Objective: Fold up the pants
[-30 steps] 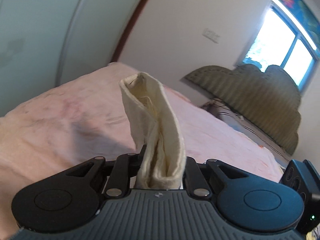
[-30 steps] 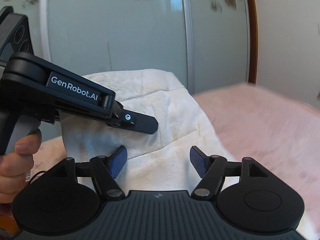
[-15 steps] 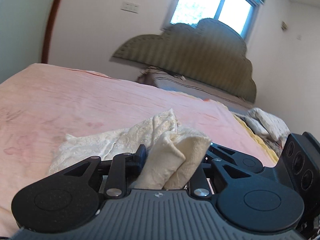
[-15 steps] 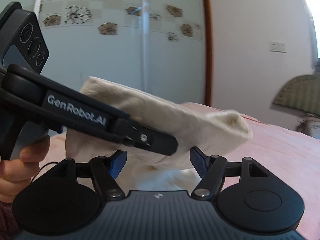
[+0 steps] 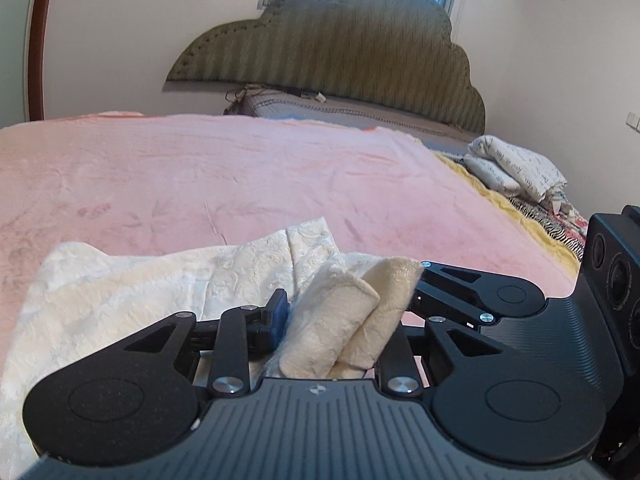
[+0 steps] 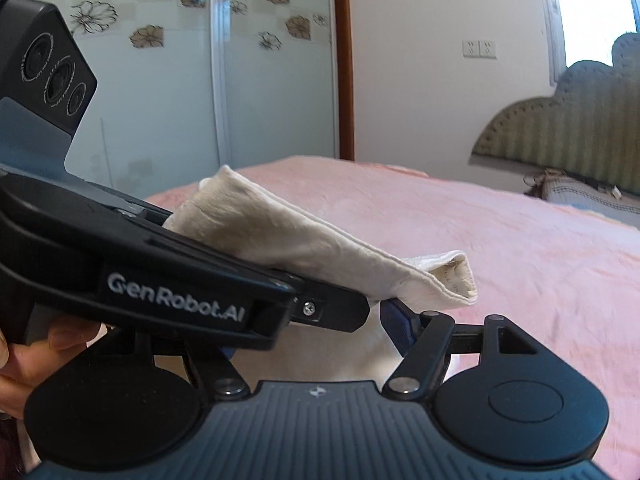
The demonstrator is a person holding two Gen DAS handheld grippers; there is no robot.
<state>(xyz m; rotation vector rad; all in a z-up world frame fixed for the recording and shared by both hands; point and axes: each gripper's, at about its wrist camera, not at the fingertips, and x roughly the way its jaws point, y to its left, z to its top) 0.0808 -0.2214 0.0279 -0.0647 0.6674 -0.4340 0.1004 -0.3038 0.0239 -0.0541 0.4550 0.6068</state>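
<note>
The cream-white pants [image 5: 120, 292] lie partly spread on the pink bed cover [image 5: 240, 168]. My left gripper [image 5: 340, 320] is shut on a bunched fold of the pants [image 5: 352, 316], held low over the spread part. In the right wrist view that fold [image 6: 304, 240] sticks out past the left gripper's body [image 6: 172, 280], just above my right gripper [image 6: 316, 328]. The right gripper is open, with pants cloth [image 6: 340, 356] between its jaws and not clamped; its right finger [image 6: 400, 320] shows, the left one is mostly hidden.
The bed has a padded olive headboard [image 5: 340, 52] at the far end. Folded patterned bedding [image 5: 516, 168] lies at the right edge. Frosted wardrobe doors [image 6: 180, 92] stand beyond the bed's left side. A hand [image 6: 36, 344] holds the left gripper's grip.
The left gripper swung from pointing up to low and level, bringing the held fold down onto the spread pants. The right gripper stayed open and close beside it.
</note>
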